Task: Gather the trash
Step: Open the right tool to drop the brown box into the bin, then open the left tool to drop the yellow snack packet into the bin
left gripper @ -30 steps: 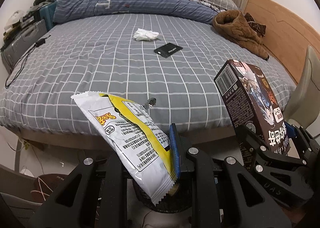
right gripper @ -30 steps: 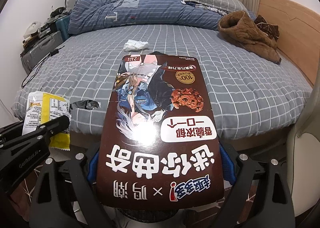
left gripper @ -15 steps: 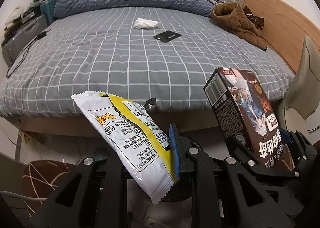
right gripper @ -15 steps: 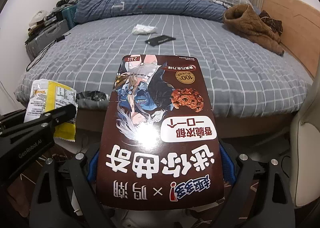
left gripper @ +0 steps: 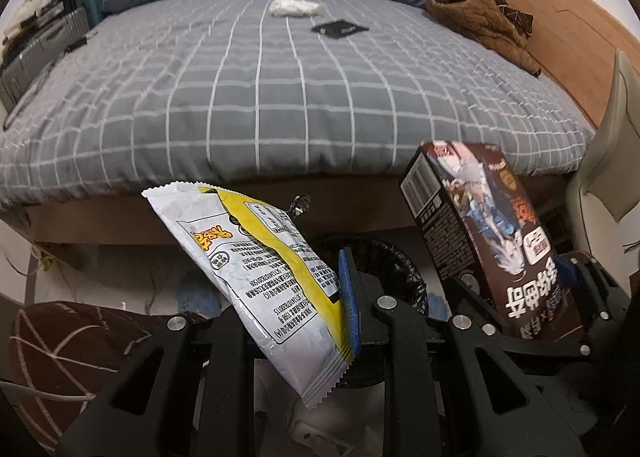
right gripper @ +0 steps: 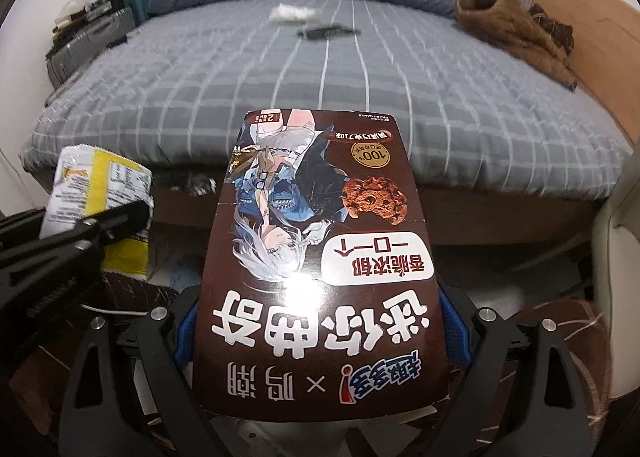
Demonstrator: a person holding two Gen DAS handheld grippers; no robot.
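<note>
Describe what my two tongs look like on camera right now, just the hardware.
Both are matte black linkage frames with triangular cut-outs and silver round bolt heads. The left tongs carry a ribbed blue pad on the finger. The right tongs show blue pads at both sides. White lettering marks the left frame in the right view. No cables, hands or sleeves show.

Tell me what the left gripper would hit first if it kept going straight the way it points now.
Likely the black mesh trash bin on the floor just beyond the left gripper, which is shut on the snack wrapper. The wrapper's lower end would probably get there first. Depth is hard to judge through the fisheye, so the floor beside it is possible.
</note>
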